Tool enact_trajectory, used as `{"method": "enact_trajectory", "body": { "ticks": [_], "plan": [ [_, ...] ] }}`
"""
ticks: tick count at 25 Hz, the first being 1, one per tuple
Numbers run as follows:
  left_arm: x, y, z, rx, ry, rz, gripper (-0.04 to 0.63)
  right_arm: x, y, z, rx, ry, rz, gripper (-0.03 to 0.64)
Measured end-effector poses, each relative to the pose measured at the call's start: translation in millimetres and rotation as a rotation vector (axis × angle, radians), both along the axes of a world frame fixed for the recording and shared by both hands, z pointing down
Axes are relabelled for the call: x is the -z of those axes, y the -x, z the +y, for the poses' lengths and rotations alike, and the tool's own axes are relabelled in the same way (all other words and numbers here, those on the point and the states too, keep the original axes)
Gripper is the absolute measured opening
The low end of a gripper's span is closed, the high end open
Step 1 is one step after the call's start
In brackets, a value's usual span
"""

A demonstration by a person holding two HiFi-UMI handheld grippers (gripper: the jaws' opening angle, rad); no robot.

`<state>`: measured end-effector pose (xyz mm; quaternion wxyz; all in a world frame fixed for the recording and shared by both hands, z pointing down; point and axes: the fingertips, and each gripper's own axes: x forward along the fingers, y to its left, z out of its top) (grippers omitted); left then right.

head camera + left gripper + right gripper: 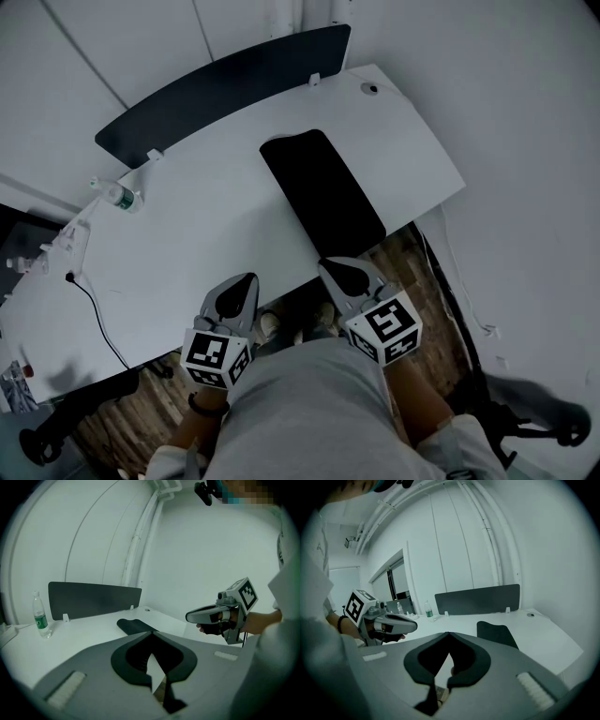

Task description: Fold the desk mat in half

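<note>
A black desk mat [323, 192] lies flat on the white desk [206, 234], running from the middle of the desk to its front edge. The mat also shows ahead in the left gripper view [136, 626] and in the right gripper view [497, 633]. My left gripper [246, 279] hovers at the desk's front edge, left of the mat, with jaws shut and empty [151, 633]. My right gripper [330, 265] sits just in front of the mat's near end, apart from it. Its jaws meet at the tip with nothing between them [448, 633].
A dark divider panel [225, 89] stands along the desk's back edge. A water bottle [120, 197] is at the far left, and a black cable [94, 309] trails over the left front. A wooden floor [441, 309] lies below the desk, with a dark chair base [534, 412] at lower right.
</note>
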<state>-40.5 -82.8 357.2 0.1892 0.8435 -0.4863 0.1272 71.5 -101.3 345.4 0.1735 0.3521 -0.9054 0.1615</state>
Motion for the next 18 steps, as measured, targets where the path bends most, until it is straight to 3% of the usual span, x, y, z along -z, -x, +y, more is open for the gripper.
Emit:
{"method": "enact_trajectory", "body": {
  "ticks": [18],
  "plan": [
    [2.2,5.8,5.5,0.017,-0.015,-0.012,0.017,-5.8,18.7,1.2,0.053,0.0,-0.009,0.005]
  ]
}}
